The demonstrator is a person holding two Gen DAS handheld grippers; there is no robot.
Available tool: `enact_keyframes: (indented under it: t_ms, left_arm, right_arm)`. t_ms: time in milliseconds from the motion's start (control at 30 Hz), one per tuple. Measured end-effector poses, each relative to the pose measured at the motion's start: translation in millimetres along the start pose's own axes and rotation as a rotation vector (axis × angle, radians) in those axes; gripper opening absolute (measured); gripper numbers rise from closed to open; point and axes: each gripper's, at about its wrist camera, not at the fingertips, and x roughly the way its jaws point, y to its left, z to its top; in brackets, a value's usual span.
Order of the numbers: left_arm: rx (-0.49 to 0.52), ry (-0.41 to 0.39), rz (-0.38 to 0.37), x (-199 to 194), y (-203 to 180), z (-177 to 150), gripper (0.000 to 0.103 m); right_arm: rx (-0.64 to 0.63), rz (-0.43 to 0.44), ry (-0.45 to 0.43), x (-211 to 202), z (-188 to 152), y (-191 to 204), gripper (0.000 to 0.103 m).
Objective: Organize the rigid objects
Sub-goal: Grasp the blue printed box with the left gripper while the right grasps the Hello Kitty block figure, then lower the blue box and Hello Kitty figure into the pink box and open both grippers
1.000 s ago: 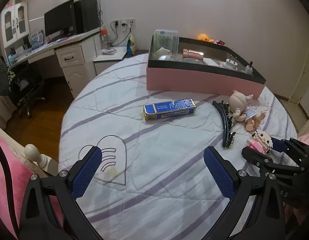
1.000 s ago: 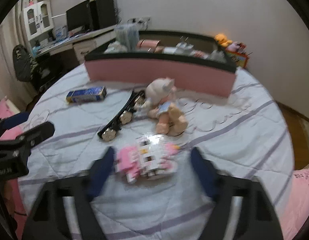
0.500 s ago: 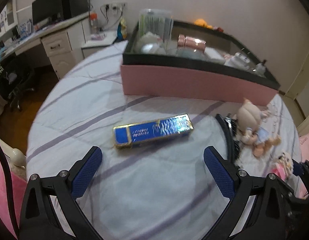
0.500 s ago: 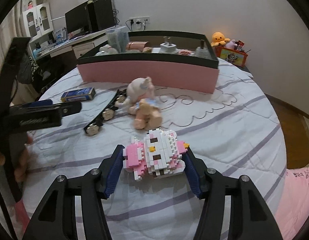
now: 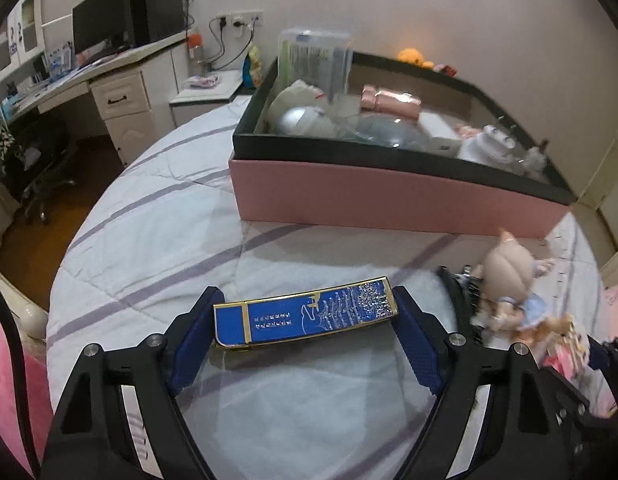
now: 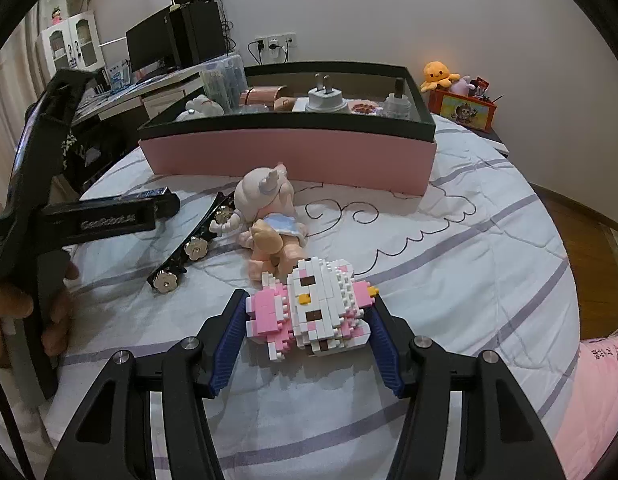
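A flat blue and gold box (image 5: 305, 317) lies on the bed between the pads of my left gripper (image 5: 305, 340); both ends touch the pads. My right gripper (image 6: 307, 320) is shut on a pink and white brick-built figure (image 6: 309, 308) and holds it just above the quilt. A doll with a pale head (image 6: 269, 216) and a black hair clip with flower studs (image 6: 189, 244) lie on the bed to the left of it. A pink storage box with a black rim (image 6: 289, 152) stands behind, holding several items; it also shows in the left wrist view (image 5: 389, 196).
The round bed has a white quilt with purple stripes (image 6: 469, 248). A desk with a monitor (image 5: 105, 28) stands at the far left, with a chair (image 5: 37, 152) below. A small plush and an orange toy box (image 6: 465, 110) sit at the far right.
My left gripper moved forward over the blue box and its pads closed onto the box's ends. My right gripper closed on the brick figure and holds it.
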Motion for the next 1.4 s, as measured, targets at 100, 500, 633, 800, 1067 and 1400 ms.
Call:
enact_keyframes:
  t_ms: [100,500,633,800,1067,1400]
  left_arm:
    - [0.018,-0.051,-0.008,-21.1,-3.9,-7.6,0.085]
    - [0.105,-0.212,-0.072,-89.4,-28.7,-7.3,0.085]
    - [0.119,-0.235,-0.072,-90.1,-31.1,8.2,0.085]
    - [0.153,-0.258,-0.088,-78.2,-43.0,44.4,0.085]
    - [0.174,-0.199,-0.105,-12.1,-60.0,121.1,0.085]
    - [0.185,-0.083,-0.053,57.6,-70.8,148.0,0.085]
  right_arm:
    - [0.011,-0.003,-0.018,-4.7,0.7,-1.2,0.059]
    - [-0.001,0.010,-0.159,-36.9,33.1,8.9,0.059]
    - [-0.007,0.014,-0.188,-40.9,45.0,8.9,0.059]
    - [-0.016,0.010,-0.223,-37.4,68.8,4.1,0.059]
    - [-0.027,-0.017,-0.227,-0.4,129.6,-17.0,0.059]
    - [0.011,-0.031,-0.105,76.6,164.2,-48.1,0.059]
